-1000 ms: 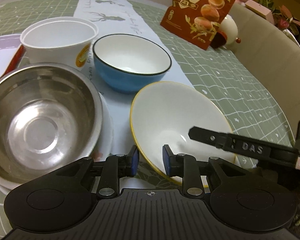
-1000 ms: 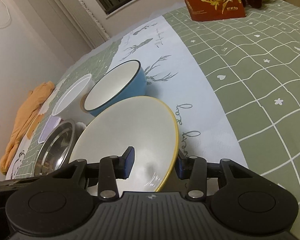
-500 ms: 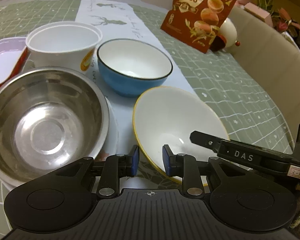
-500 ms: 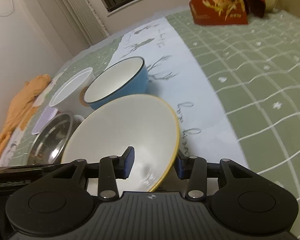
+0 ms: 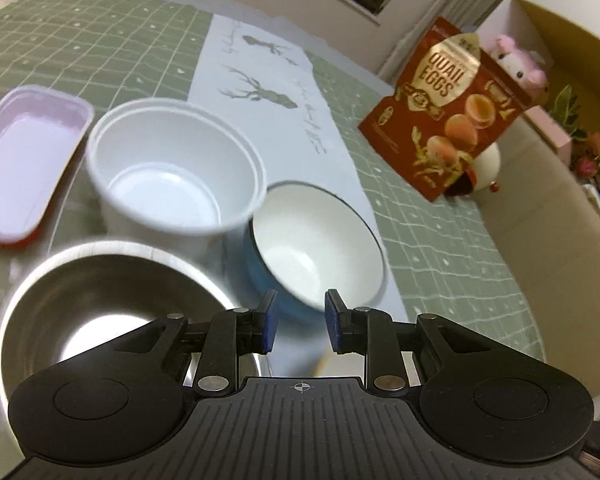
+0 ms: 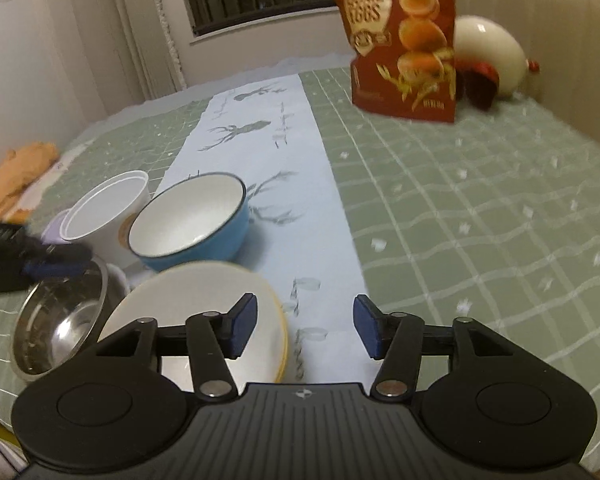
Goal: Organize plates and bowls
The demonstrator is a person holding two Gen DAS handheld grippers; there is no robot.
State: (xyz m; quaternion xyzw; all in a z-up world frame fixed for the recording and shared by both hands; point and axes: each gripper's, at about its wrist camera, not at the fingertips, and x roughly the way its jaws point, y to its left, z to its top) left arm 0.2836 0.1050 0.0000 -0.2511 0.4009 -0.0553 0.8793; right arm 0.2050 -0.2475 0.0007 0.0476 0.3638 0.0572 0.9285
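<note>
A blue bowl with a white inside (image 5: pixel 318 244) (image 6: pixel 190 222) stands on the white runner. A white paper tub (image 5: pixel 172 174) (image 6: pixel 102 210) is to its left. A steel bowl (image 5: pixel 88 312) (image 6: pixel 60 316) sits nearest on the left. A yellow-rimmed white bowl (image 6: pixel 196 312) rests on the table, beside the steel bowl. My left gripper (image 5: pixel 299 320) is open and empty, just short of the blue bowl's near rim. My right gripper (image 6: pixel 304 326) is open and empty, its left finger over the yellow-rimmed bowl.
A pink rectangular tray (image 5: pixel 24 164) lies at the far left. A red quail-eggs bag (image 5: pixel 446 108) (image 6: pixel 402 36) stands at the back right with a cream round ornament (image 6: pixel 486 56) behind it. An orange cloth (image 6: pixel 16 172) lies at the table's left edge.
My right gripper has opened and let go of the yellow-rimmed bowl, which now rests on the table. My left gripper has moved forward toward the blue bowl.
</note>
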